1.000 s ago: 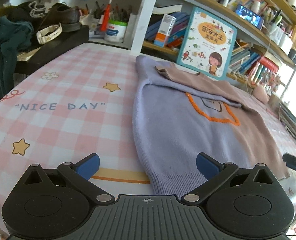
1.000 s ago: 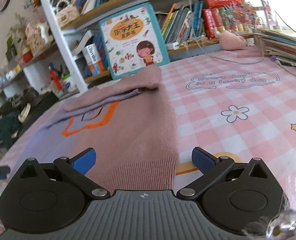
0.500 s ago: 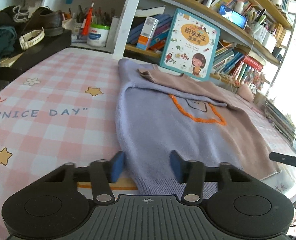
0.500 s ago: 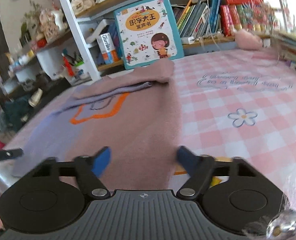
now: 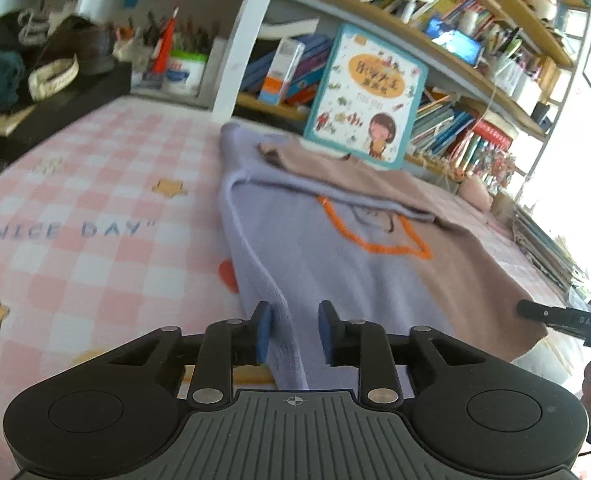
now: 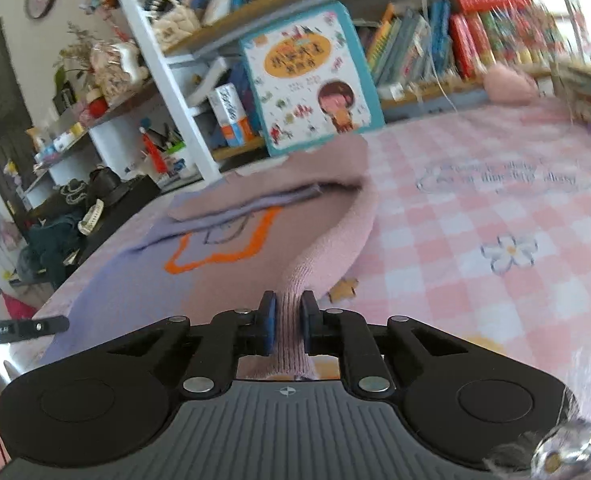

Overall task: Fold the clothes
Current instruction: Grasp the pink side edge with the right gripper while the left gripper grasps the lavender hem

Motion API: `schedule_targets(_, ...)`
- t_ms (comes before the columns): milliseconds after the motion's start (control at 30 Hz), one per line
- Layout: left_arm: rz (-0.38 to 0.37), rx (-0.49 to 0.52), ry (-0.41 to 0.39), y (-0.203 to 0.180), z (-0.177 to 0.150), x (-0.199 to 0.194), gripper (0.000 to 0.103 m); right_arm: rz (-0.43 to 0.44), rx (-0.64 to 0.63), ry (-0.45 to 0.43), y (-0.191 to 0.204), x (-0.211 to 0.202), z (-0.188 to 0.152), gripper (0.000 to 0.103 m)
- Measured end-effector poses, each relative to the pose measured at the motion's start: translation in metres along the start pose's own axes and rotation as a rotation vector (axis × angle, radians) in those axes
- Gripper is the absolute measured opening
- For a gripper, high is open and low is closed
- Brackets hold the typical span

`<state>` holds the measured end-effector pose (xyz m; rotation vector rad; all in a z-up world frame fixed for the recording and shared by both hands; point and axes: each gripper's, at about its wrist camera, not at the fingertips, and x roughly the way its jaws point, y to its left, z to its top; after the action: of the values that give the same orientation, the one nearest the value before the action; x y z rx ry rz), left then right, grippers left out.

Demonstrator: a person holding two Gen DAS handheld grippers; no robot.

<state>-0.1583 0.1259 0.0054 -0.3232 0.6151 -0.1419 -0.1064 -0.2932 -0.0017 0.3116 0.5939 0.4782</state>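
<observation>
The pink checked tablecloth [image 5: 95, 184] covers the whole table, and the lavender-and-mauve sweater [image 5: 335, 276] lies along its middle, its collar end toward the far edge under the bookshelf [image 5: 435, 52] and its ribbed hem at the near edge, where both grippers work. The sleeves are already folded in: a mauve sleeve [image 6: 263, 196] lies across the chest above the orange outline motif [image 6: 219, 248], so the sideways folds look done and the garment sits as a long, narrow panel.

What seems to be left is the lengthwise fold, bringing the hem up toward the collar, and perhaps one more fold after that. That step appears to be just starting. The right gripper [image 6: 286, 326] is clamped on the mauve hem corner at the near right of the sweater; the knit is pinched between its blue pads [image 6: 268, 320] and rises in a taut ridge off the cloth. The left gripper [image 5: 291, 334] has its jaws narrowed around the lavender side edge at the near left, with the knit running up between them, but a gap shows on the right-hand side, so I cannot tell whether it has bitten yet.

A children's picture book [image 5: 369, 96] leans upright at the far edge just behind the collar, which could crowd the landing spot of the fold.
</observation>
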Motion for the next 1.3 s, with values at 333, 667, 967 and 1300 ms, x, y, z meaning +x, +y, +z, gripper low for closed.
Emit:
schedule_targets(333,-0.02,-0.056,0.009,0.012,-0.003,0.006,0.036,0.009,0.126,0.008,-0.02,0.008,0.0,0.032)
schedule_targets(667,-0.049,-0.03,0.013,0.012,-0.005,-0.005,0.005,0.064,0.147,0.036,-0.027,-0.01,0.004,0.011)
schedule_targets(967,-0.07,-0.017,0.056,0.005,-0.018,-0.018,0.005,0.079,0.14,0.048,-0.024,-0.039,-0.009,0.011)
schedule_targets(1300,-0.051,-0.02,0.086,0.007,-0.019,-0.012,0.011,0.044,0.133,0.08,-0.028,-0.038,-0.017,0.026)
